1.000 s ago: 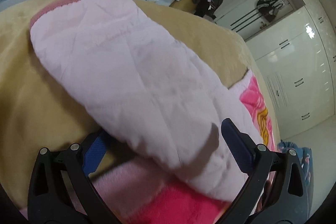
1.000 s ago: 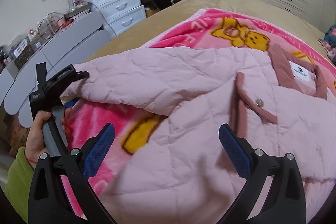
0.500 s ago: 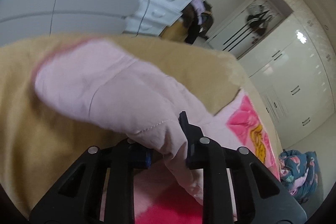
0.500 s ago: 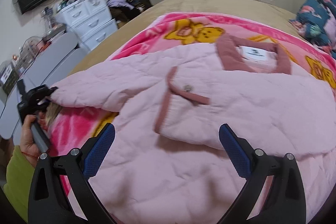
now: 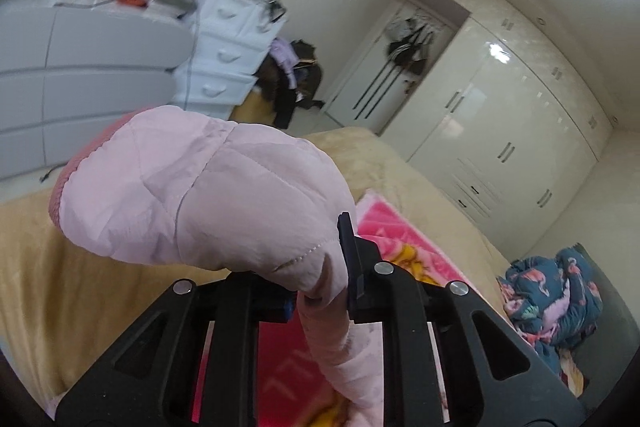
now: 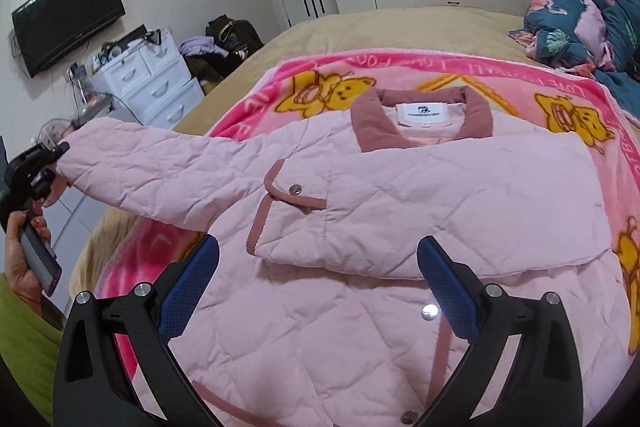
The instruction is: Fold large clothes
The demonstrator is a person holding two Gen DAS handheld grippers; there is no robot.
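Lifted off the blanket (image 6: 280, 75) now — sleeve (image 5: 208, 187) clamped in left gripper (image 5: 320, 297), apparently near its cuff, right gripper (image 6: 318, 277) spread wide — empty.

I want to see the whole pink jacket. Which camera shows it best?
The right wrist view: the jacket lies spread on the blanket, collar, folded sleeve and snaps all showing. The left wrist view shows only the other sleeve, pinched in the left gripper and lifted off the bed.
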